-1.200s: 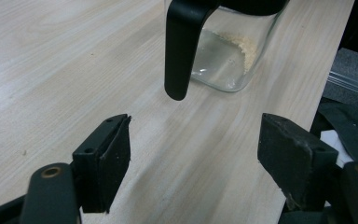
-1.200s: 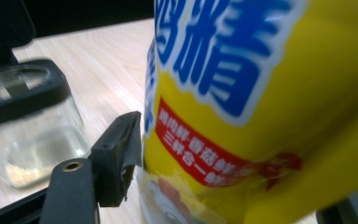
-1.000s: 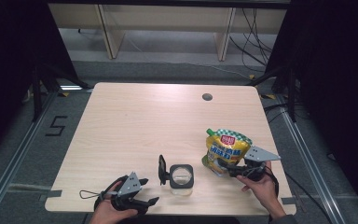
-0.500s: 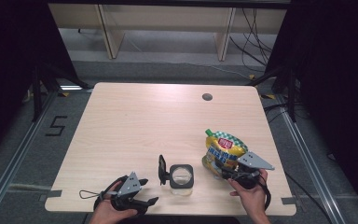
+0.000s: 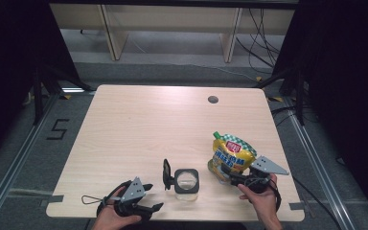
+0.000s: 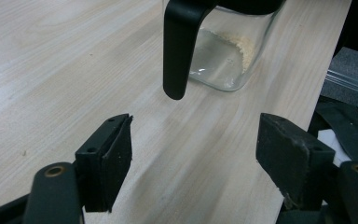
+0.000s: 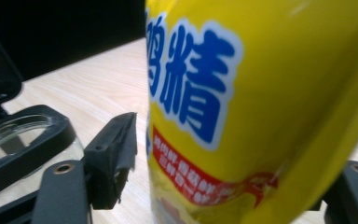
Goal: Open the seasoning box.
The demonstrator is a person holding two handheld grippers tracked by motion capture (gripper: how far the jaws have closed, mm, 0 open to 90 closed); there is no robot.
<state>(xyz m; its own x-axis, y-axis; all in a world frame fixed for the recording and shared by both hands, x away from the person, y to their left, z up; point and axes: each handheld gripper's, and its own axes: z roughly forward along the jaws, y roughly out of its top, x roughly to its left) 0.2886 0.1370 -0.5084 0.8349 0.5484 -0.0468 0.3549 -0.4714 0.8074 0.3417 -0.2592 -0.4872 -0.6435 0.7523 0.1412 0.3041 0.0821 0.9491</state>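
High view looks down on the table (image 5: 139,124); gripper views sit close; all share the jar (image 5: 186,181).

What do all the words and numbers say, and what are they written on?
"鸡精": big blue characters on the yellow pouch.
"5": black sign on the floor left of the table.
White print on the pouch's red band: too blurred to read.
Red label and blue print on the pouch in the high view: too small to read.

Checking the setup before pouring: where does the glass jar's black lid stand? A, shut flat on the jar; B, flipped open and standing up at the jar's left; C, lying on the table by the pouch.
B: the black lid stands upright, hinged open at the left side of the glass jar.
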